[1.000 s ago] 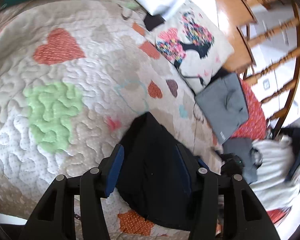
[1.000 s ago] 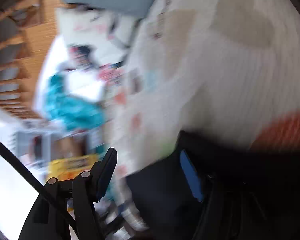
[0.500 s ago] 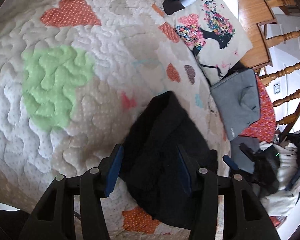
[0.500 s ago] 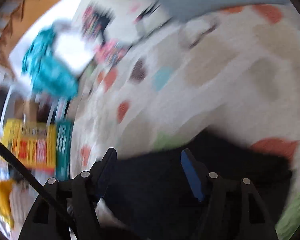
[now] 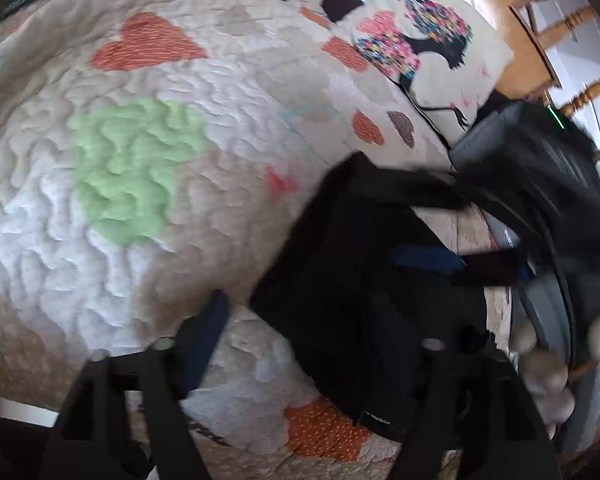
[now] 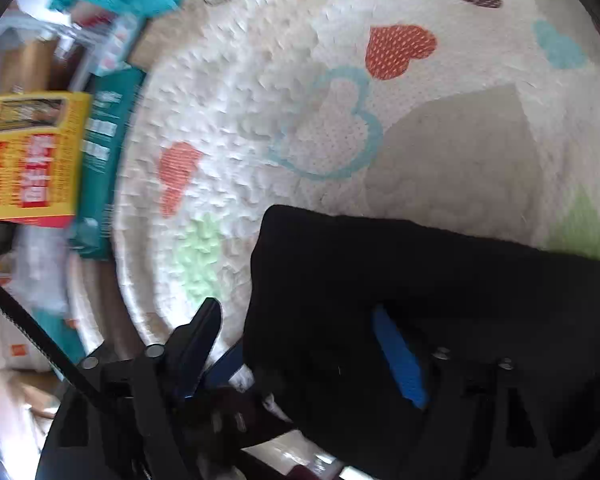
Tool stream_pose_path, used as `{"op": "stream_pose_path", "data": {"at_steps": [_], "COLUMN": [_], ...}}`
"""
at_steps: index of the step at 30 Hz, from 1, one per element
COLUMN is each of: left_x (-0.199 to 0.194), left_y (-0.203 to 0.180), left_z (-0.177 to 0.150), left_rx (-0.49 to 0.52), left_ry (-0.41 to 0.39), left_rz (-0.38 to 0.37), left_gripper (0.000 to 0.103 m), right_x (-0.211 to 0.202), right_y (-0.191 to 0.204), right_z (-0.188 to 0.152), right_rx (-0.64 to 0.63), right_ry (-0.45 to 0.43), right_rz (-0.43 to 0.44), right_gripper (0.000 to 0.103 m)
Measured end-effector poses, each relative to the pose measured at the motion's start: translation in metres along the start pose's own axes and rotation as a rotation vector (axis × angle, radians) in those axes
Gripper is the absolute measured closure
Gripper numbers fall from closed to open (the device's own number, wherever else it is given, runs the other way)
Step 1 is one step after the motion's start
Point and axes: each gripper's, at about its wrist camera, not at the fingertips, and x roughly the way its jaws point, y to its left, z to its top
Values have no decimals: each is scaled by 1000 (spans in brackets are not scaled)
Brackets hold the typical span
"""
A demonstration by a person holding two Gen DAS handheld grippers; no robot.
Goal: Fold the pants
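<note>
While both tongs gape, the pants (image 5: pixel 364 280) lie between them.

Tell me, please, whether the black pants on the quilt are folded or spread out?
Folded: the black pants lie as a compact, layered bundle on the quilt, with no legs stretched out.

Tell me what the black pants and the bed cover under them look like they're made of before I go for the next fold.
Black pants: soft matte fabric, possibly knit or fleece; they slump in rounded folds without shine, weave too blurred to confirm. Bed cover: quilted cotton-like cloth, matte, puffy between wavy stitch lines, with printed and dotted heart patches.
</note>
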Motion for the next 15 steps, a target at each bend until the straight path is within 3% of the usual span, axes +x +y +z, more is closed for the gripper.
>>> {"op": "stream_pose_path", "data": {"at_steps": [2, 5, 7, 8, 10, 12, 14, 15], "left_x": [4, 4, 3, 5, 13, 10, 2, 0], "left_y": [-7, -6, -4, -3, 4, 6, 2, -2], "left_z": [-3, -7, -6, -7, -9, -9, -9, -10], "left_rx": [14, -25, -27, -31, -69, -78, -63, -51], "left_ry": [9, 5, 29, 53, 112, 104, 84, 83], "left_rz": [-14, -34, -69, -88, -140, -166, -205, -222], "left_gripper": [13, 14, 44, 74, 79, 79, 79, 79], "right_x": [12, 26, 34, 37, 42, 48, 47, 44], "right_y": [11, 28, 33, 35, 41, 48, 56, 58], "right_z": [7, 16, 19, 20, 18, 10, -2, -6], "right_rx": [-19, -78, -96, -109, -136, -177, -231, -246], "right_ry": [57, 153, 204, 214, 224, 204, 161, 140], "right_rz": [-53, -169, -230, -254, -320, -386, -486, -497], "right_gripper": [3, 1, 1, 1, 2, 4, 18, 20]}}
